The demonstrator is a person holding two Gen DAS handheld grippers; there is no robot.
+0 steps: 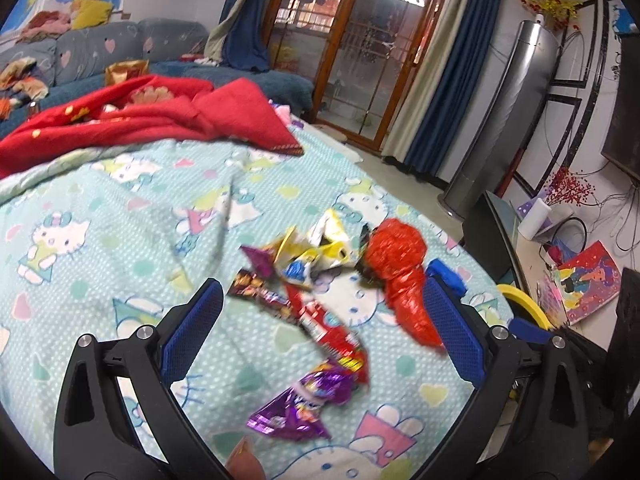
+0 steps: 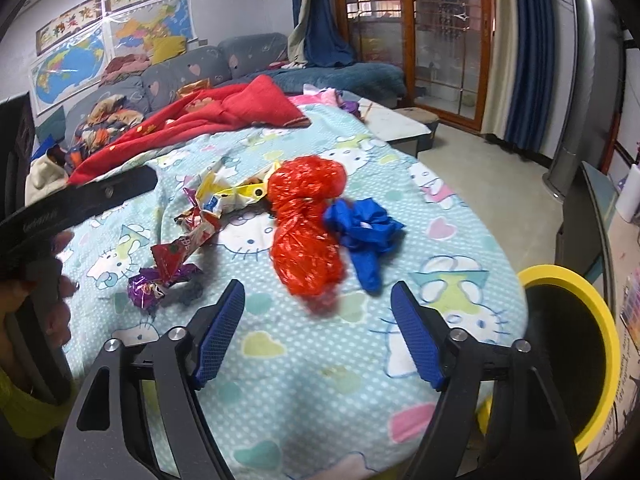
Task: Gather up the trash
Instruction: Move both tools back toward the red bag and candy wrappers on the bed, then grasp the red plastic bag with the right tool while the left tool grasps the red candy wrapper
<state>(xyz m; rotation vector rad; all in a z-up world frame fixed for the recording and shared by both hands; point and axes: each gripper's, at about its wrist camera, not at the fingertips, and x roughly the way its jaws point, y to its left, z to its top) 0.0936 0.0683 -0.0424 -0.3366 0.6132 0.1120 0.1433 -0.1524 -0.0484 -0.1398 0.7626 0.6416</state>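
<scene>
Trash lies on the Hello Kitty blanket (image 1: 100, 208). A red plastic bag (image 1: 396, 272) (image 2: 308, 224), a blue plastic bag (image 2: 364, 232) (image 1: 444, 274), a yellow-white wrapper (image 1: 320, 248) (image 2: 228, 196), a red snack wrapper (image 1: 328, 332) (image 2: 180, 252) and a purple foil wrapper (image 1: 304, 404) (image 2: 146, 286) form a loose pile. My left gripper (image 1: 320, 320) is open above the red snack wrapper. My right gripper (image 2: 318, 320) is open and empty, just short of the red bag. The left gripper's body (image 2: 76, 200) shows at the left of the right wrist view.
A yellow-rimmed bin (image 2: 576, 352) (image 1: 524, 304) stands beside the bed at the right. A red blanket (image 1: 152, 116) lies at the far side. A sofa (image 1: 120, 48), a tall silver tower unit (image 1: 500, 120) and a cluttered side table (image 1: 560, 272) surround the bed.
</scene>
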